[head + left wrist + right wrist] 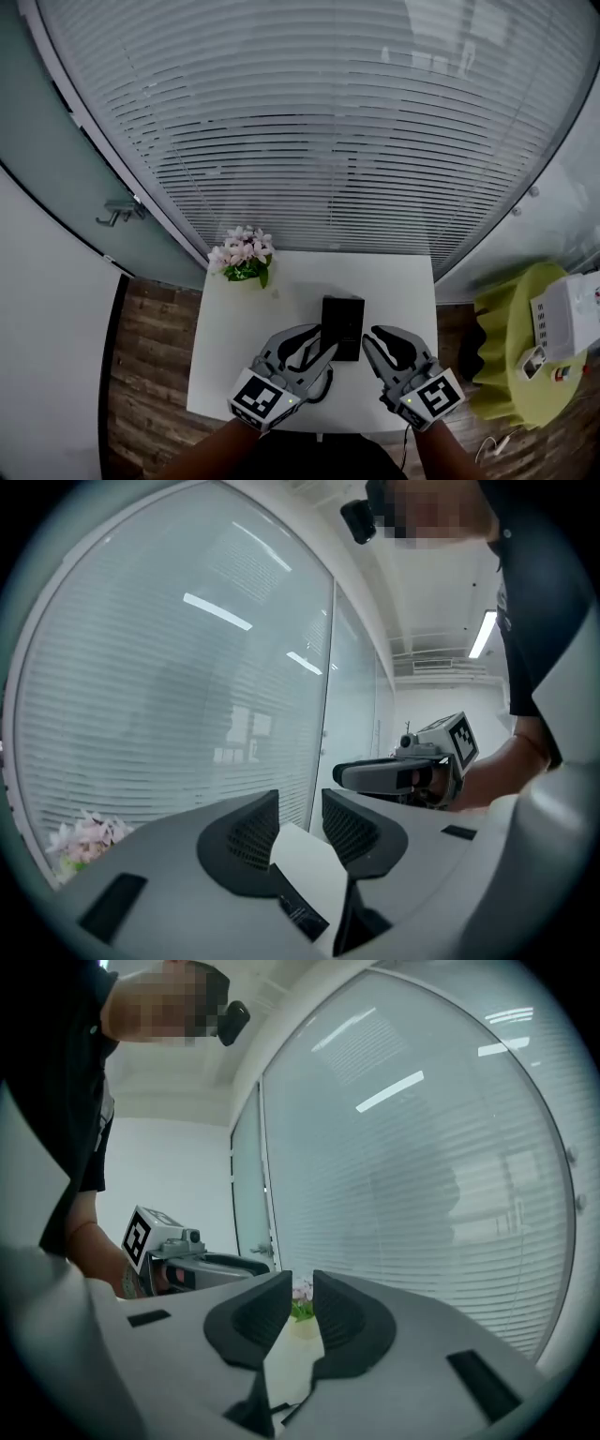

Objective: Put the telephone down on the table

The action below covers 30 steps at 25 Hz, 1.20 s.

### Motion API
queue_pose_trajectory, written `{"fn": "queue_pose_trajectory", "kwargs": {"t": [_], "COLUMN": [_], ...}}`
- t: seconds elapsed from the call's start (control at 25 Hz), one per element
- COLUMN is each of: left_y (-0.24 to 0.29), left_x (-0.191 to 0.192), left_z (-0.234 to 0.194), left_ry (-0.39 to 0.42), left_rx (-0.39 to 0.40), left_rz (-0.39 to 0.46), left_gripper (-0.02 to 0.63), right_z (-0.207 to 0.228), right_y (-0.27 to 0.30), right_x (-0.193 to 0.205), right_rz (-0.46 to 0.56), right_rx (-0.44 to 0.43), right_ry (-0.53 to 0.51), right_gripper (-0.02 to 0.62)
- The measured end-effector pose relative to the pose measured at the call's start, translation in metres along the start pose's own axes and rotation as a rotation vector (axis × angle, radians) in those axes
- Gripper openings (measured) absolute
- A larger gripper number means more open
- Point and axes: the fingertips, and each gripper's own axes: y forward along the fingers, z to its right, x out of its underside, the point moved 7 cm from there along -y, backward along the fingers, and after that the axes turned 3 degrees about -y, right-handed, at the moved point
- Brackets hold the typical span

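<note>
One telephone (342, 326), one flowerpot (244, 258), two hand-held grippers (323, 340) (371, 337)

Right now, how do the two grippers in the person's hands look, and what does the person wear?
Both the left gripper and right gripper have light grey shells with black ribbed pads. Each carries a white cube printed with black square markers. The person wears a black short-sleeved top.

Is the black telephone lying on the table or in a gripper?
On the table. The black rectangular telephone lies flat on the white table; left gripper and right gripper hold nothing.
</note>
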Motion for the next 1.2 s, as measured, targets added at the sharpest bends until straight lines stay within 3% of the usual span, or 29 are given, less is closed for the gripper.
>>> {"fn": "queue_pose_trajectory", "kwargs": {"t": [0.16, 0.24, 0.44, 1.2], "left_y": [-0.01, -0.014, -0.021, -0.029], "left_x": [-0.024, -0.033, -0.043, -0.03], "left_z": [0.004, 0.007, 0.014, 0.016], "left_ry": [0.037, 0.044, 0.061, 0.053], "left_rx": [-0.01, -0.024, -0.016, 0.002], "left_rz": [0.073, 0.12, 0.164, 0.132], "left_gripper": [0.041, 0.015, 0.009, 0.009], "right_z": [-0.011, -0.017, -0.032, -0.048], "right_y": [-0.001, -0.002, -0.003, -0.003], "right_x": [-0.031, -0.037, -0.04, -0.034], "right_rz": [0.062, 0.068, 0.08, 0.056], "right_rx": [-0.013, -0.017, -0.017, -0.007], "right_ry": [-0.067, -0.089, -0.099, -0.123], "right_gripper": [0.046, 0.039, 0.026, 0.023]}}
